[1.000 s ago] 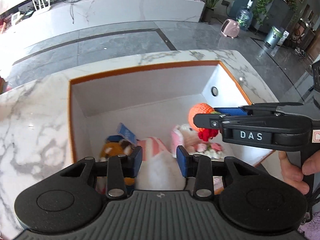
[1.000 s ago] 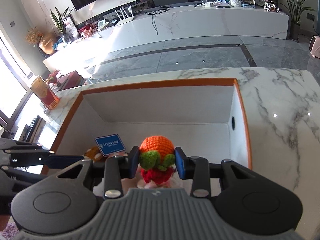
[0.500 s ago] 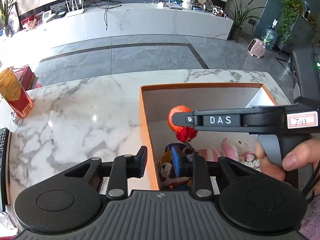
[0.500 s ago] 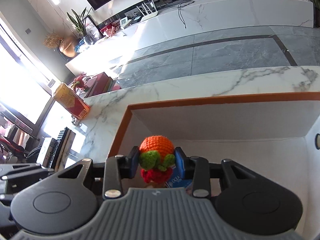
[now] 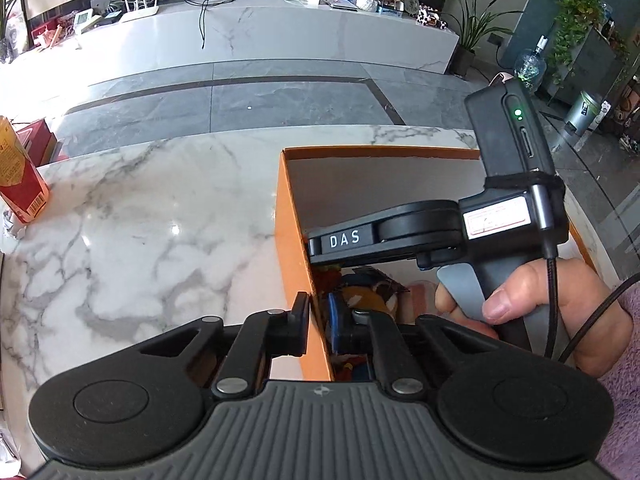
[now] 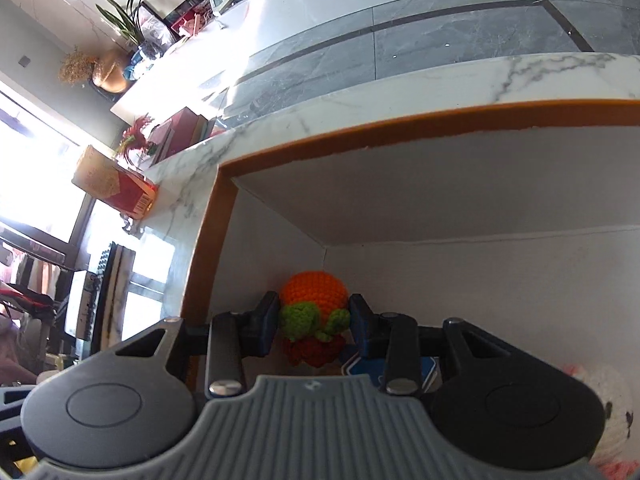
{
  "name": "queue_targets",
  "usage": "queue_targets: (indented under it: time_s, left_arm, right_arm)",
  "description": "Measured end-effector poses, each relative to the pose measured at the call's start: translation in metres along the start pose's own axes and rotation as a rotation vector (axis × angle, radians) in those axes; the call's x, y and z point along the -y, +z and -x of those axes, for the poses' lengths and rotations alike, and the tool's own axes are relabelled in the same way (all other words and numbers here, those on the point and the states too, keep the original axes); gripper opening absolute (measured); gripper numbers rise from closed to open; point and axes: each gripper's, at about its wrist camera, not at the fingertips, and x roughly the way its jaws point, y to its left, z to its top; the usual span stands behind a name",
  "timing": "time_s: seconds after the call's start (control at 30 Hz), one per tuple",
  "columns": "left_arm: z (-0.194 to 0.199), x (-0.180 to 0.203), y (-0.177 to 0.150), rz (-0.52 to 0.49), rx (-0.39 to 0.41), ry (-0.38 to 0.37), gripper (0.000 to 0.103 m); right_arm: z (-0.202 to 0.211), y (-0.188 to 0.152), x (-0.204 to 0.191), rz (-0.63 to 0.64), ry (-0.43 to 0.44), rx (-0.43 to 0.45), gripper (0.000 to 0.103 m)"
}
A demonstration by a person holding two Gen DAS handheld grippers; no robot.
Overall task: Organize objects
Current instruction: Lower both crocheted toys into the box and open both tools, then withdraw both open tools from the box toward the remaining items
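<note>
Squarely between the right gripper [image 6: 313, 324] jaws sits a crocheted orange toy [image 6: 313, 312] — clamped, inside the orange box [image 6: 208, 216]. Left gripper [image 5: 318, 322] jaws straddle the box's left wall, slightly apart — gripping nothing — above the marble surface [image 5: 140, 216].

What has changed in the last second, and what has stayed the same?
The left tool moved left from over the plush toys and now straddles the left wall of the orange box, one finger outside, one inside. The right tool went lower, into the box's left corner. Unchanged: it still grips the crocheted orange toy, and the left tool holds nothing.
</note>
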Motion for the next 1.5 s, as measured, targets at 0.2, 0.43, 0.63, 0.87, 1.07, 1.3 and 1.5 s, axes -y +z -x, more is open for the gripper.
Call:
queue_targets:
  time_s: [0.2, 0.43, 0.63, 0.87, 1.07, 1.3, 1.5]
  left_arm:
    - [0.000, 0.000, 0.000, 0.006, -0.002, 0.002, 0.012]
    - [0.008, 0.001, -0.001, 0.024, 0.019, 0.007, 0.012]
    - [0.035, 0.017, -0.010, -0.004, 0.097, 0.030, 0.013]
    - [0.066, 0.054, -0.033, -0.045, 0.165, 0.031, 0.020]
    - [0.084, 0.079, -0.060, -0.060, 0.212, 0.045, 0.021]
    - [0.095, 0.093, -0.086, -0.024, 0.254, 0.012, 0.030]
    - [0.088, 0.111, -0.110, -0.006, 0.223, -0.017, 0.031]
  right_arm:
    - [-0.015, -0.003, 0.002, 0.011, -0.028, -0.057, 0.041]
    - [0.004, 0.000, -0.001, 0.037, -0.039, -0.015, 0.047]
    - [0.057, -0.013, -0.012, 0.109, -0.043, 0.089, 0.047]
    - [0.132, -0.056, -0.005, 0.197, -0.050, 0.215, 0.053]
    - [0.190, -0.101, 0.005, 0.247, -0.106, 0.313, 0.053]
    - [0.239, -0.156, 0.032, 0.235, -0.148, 0.393, 0.055]
    - [0.257, -0.203, 0.059, 0.205, -0.235, 0.397, 0.058]
